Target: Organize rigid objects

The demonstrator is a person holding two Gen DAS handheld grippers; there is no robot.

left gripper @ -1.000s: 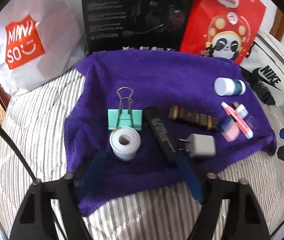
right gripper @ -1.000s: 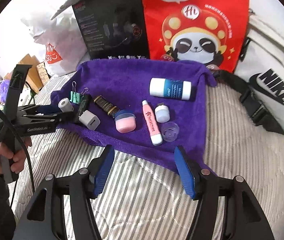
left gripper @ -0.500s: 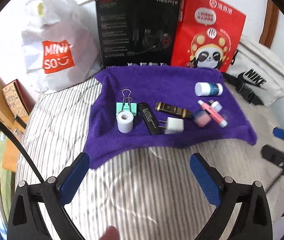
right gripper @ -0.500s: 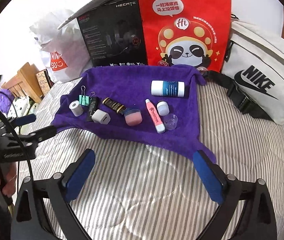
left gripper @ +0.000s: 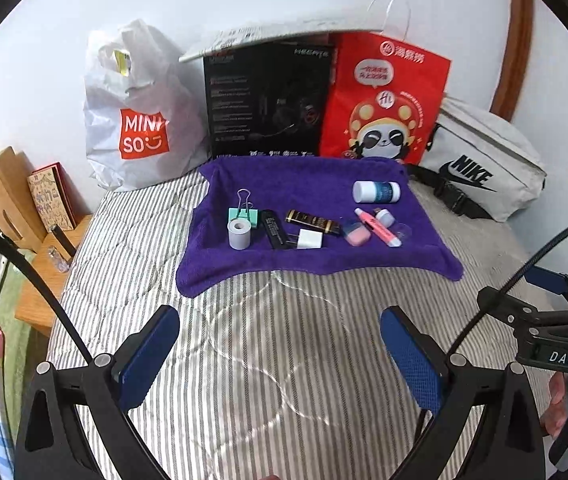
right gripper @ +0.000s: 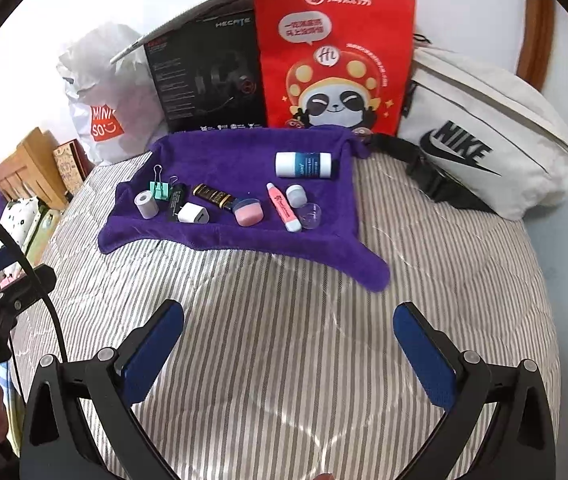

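Small rigid objects in a row on purple towel, bottle behind

At the head of the striped bed, four things line the white wall: a white Miniso bag, a black headset box, a red panda bag and a white Nike pouch. A wooden nightstand stands beside the bed, with a patterned book propped behind it.
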